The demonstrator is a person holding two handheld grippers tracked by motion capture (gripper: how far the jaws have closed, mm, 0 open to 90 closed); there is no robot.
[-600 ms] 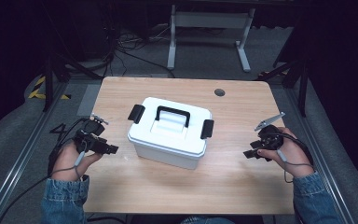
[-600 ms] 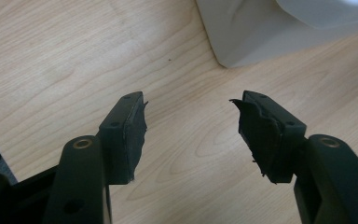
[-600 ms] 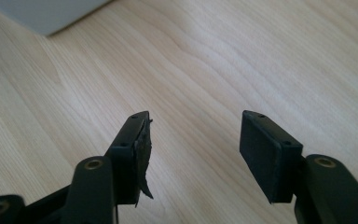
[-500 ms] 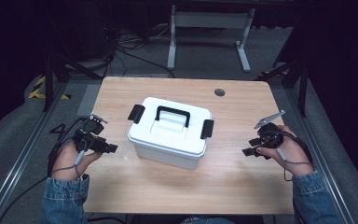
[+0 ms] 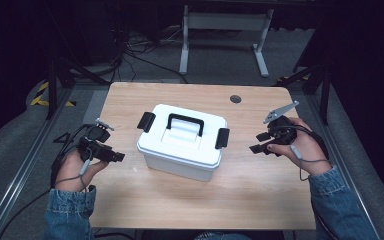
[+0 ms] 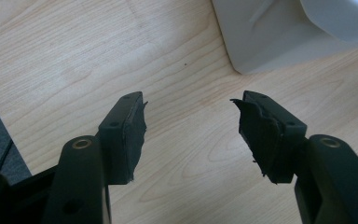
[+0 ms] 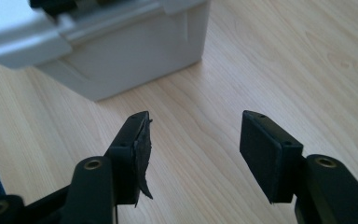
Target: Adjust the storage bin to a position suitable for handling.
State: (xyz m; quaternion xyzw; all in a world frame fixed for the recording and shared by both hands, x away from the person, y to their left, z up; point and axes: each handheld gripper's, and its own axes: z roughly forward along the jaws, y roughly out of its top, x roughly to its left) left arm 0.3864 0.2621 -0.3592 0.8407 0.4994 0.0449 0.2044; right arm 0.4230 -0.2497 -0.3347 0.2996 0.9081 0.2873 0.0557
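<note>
White lidded storage box [image 5: 182, 141] near the centre of the wooden table [image 5: 260, 195], lid seated, black carry handle [image 5: 185, 123] lying flat, black latches at both ends: left latch [image 5: 146, 121] and right latch [image 5: 222, 138].

Left gripper [image 5: 114, 156] to the box's left, right gripper [image 5: 258, 142] to its right; both apart from the box, jaws spread, nothing between them.

Step in hand, as judged: the approach, both grippers aimed inward at the box ends. Next move, as judged: each gripper brought onto its latch, tips under the lower edge, without shoving the box sideways.

From the high view: lid, handle, both latches. From the left gripper view: box corner [image 6: 261, 42] and frayed pad [image 6: 137, 128]. From the right gripper view: lid rim overhanging the box wall [image 7: 135, 60].
</note>
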